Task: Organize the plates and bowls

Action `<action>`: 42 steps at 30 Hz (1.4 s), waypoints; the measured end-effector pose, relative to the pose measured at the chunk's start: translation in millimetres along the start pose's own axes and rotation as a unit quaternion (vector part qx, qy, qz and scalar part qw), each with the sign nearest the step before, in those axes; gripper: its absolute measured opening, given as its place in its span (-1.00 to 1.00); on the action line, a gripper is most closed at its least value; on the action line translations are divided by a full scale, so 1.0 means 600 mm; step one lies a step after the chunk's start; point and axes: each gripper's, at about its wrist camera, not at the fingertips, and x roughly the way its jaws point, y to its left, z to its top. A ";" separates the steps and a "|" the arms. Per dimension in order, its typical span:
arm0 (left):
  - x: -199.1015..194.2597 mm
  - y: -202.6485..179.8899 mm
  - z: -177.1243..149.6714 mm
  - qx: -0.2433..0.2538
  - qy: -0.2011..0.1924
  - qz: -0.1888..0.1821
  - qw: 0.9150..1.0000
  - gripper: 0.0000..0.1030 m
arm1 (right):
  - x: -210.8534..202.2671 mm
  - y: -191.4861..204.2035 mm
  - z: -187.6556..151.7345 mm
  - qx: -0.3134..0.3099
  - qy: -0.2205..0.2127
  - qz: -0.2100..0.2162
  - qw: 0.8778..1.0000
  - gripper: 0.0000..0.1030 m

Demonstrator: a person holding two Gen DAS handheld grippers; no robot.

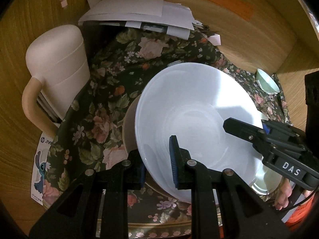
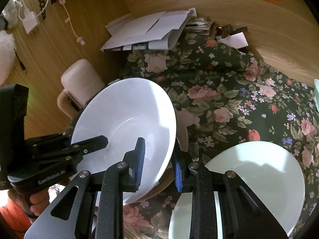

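Both grippers, left (image 1: 157, 161) and right (image 2: 158, 164), fingers clenched on opposite rims of white bowl (image 1: 191, 117), above beige dish (image 1: 129, 123) on floral counter (image 1: 111, 79). Best lowered level, released together.

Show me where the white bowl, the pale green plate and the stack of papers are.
white bowl (image 2: 127, 115), right wrist view, inner wall.
pale green plate (image 2: 259, 171), right wrist view, bare face.
stack of papers (image 1: 135, 10), left wrist view, top sheet.

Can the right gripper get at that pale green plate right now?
Probably not: the right gripper is shut on the white bowl, though the pale green plate lies uncovered beside it.
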 end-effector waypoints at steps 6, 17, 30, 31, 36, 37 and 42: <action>0.003 0.000 -0.008 0.006 -0.004 0.008 1.000 -0.63 | 0.000 -0.002 0.004 -0.010 0.001 -0.011 1.000 -0.55; 0.026 -0.001 0.004 0.007 0.003 0.029 1.000 -0.64 | -0.011 -0.006 0.009 -0.022 -0.012 -0.030 0.999 -0.54; 0.038 -0.033 0.031 0.043 0.015 0.065 0.997 -0.21 | -0.029 -0.028 0.003 -0.004 -0.018 -0.019 1.000 -0.46; 0.035 -0.036 0.033 0.043 0.010 0.069 0.997 -0.12 | -0.032 -0.030 0.002 -0.003 -0.020 -0.020 1.000 -0.38; 0.021 -0.047 0.046 0.039 -0.013 0.076 0.996 0.16 | -0.056 -0.046 0.004 -0.001 -0.039 -0.031 0.999 -0.18; 0.016 -0.048 0.050 0.038 -0.021 0.079 0.996 0.20 | -0.060 -0.050 0.006 -0.001 -0.042 -0.033 0.999 -0.16; -0.012 -0.059 0.072 0.035 -0.052 0.075 0.995 0.28 | -0.090 -0.079 0.014 0.007 -0.064 -0.051 0.997 -0.04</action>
